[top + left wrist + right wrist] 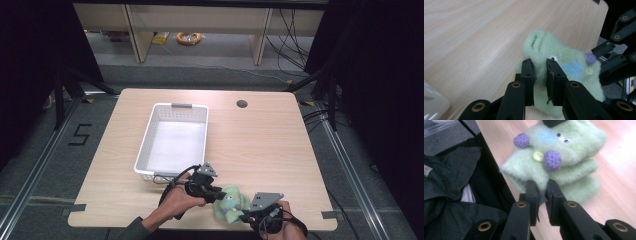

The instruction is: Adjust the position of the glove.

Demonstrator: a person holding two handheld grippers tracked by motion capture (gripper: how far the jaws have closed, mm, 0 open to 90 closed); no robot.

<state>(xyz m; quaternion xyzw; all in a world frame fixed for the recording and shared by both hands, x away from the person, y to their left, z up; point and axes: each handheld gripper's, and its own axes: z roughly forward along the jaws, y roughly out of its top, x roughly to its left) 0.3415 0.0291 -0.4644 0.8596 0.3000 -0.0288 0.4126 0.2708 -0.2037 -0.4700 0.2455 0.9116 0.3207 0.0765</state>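
High view is showing me pinching the soft, light green plush toy (230,202) at the table's (260,145) near edge, left gripper (216,194) and right gripper (248,216) each clamping its squashy fleece edges.

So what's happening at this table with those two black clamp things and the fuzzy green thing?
A person sits at the wooden table, holding a handheld gripper in each hand. Both are clamped on a folded light-green fuzzy cloth item with purple pom-poms and a button, lying near the table's front edge. The left gripper pinches one side of it, and the right gripper pinches an edge on the other side. A white plastic basket stands on the table just beyond, with nothing in it.
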